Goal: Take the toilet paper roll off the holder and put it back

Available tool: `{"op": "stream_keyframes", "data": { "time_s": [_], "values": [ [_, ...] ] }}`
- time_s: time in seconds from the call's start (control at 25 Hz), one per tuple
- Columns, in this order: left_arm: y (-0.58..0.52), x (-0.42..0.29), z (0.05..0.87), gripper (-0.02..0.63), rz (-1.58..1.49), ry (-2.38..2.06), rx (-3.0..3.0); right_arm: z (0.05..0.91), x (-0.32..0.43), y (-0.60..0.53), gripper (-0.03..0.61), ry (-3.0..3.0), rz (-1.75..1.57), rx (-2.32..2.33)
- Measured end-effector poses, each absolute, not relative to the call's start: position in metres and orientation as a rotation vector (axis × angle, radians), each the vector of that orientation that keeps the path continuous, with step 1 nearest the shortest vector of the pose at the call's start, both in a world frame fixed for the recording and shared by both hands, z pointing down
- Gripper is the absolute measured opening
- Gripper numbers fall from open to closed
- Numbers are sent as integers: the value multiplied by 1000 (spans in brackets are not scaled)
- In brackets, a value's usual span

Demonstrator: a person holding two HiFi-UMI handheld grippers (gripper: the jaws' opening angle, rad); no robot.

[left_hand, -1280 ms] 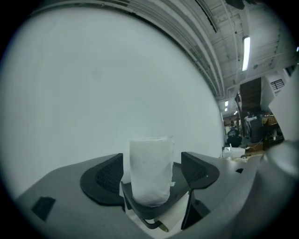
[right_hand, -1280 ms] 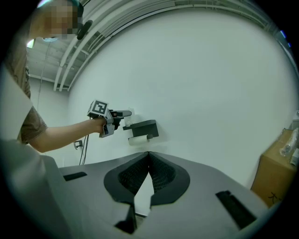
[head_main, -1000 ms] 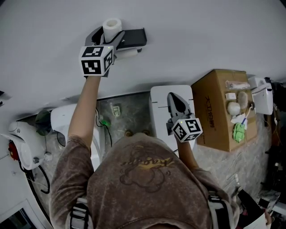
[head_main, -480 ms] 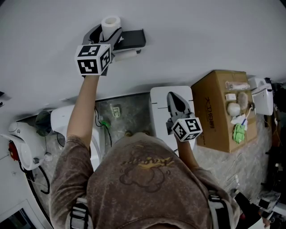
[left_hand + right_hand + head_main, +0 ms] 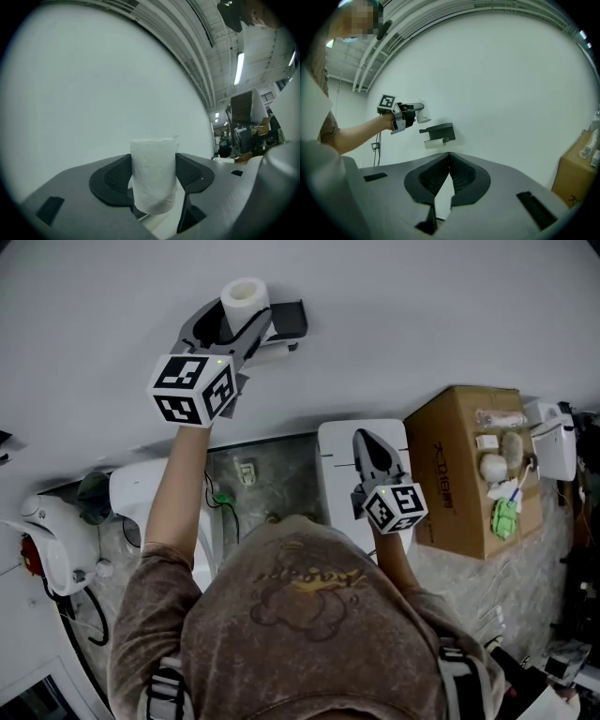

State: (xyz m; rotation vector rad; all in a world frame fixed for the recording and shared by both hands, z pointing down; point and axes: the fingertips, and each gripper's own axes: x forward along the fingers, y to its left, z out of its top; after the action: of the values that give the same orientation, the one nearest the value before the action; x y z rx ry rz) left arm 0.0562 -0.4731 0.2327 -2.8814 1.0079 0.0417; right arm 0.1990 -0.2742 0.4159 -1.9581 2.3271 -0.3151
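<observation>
Moving toilet paper roll [image 5: 244, 298] farther from the holder [image 5: 291, 320].

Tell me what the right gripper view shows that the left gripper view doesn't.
Only the right gripper view: the black holder on the wall, the left gripper from outside, the cardboard box, its own fingers together, empty. Only the left gripper view: its fingers, which have just been closing, pressing the toilet paper roll up close, and a ceiling light. Both: the roll and the white wall.
</observation>
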Motion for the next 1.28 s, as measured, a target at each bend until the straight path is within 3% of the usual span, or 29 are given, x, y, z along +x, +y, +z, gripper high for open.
{"op": "stream_keyframes", "data": {
  "time_s": [1.28],
  "values": [
    [-338, 44, 366, 297, -33, 839, -3082, 409, 187, -275, -5, 2362, -283, -1900]
  ]
}}
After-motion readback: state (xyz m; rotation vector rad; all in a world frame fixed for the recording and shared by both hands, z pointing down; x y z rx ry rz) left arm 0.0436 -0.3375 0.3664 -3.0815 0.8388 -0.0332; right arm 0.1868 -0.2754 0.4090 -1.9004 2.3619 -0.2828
